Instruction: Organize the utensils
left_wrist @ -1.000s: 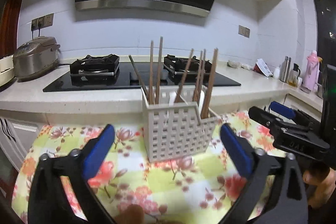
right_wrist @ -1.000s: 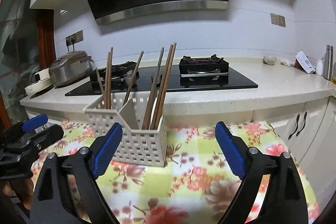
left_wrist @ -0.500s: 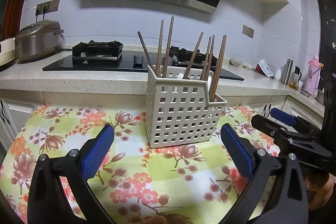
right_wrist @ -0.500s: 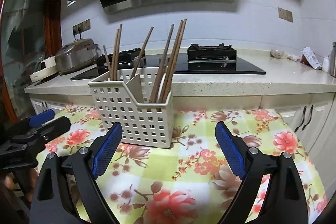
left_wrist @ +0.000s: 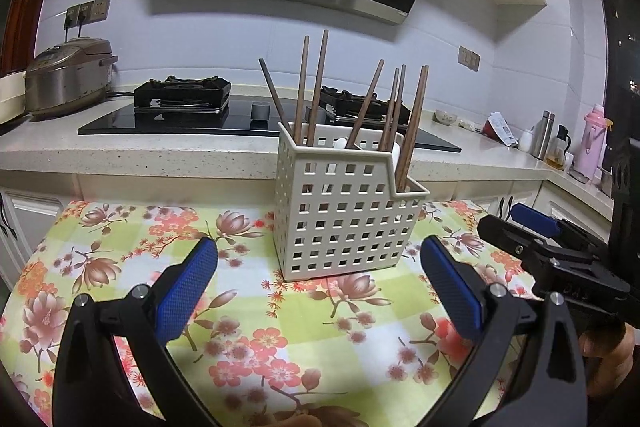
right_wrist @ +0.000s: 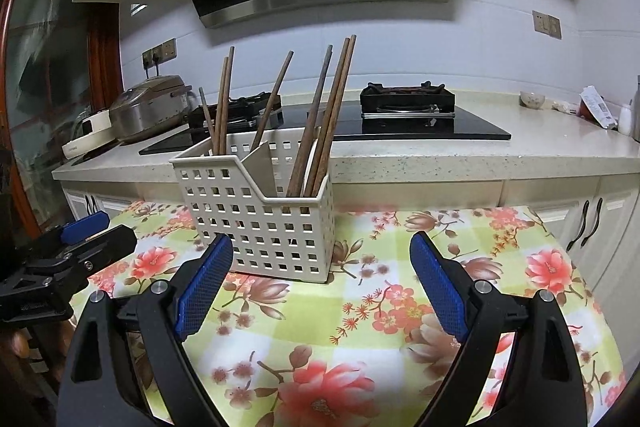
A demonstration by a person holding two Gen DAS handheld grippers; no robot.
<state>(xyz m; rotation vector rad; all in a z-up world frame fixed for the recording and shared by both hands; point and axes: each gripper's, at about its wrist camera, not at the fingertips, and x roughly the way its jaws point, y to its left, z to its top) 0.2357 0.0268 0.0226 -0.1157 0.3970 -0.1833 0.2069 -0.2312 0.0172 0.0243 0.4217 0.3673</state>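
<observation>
Wooden chopsticks lean in a white perforated plastic caddy standing on a floral checked tablecloth, before a speckled stone counter with glossy black hob. Left gripper and right gripper both gape, empty.

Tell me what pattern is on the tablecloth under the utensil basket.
The tablecloth has a yellow-green and white check with pink and brown flowers, clearest in the right wrist view.

Both wrist views low, near, facing shared basket.
</observation>
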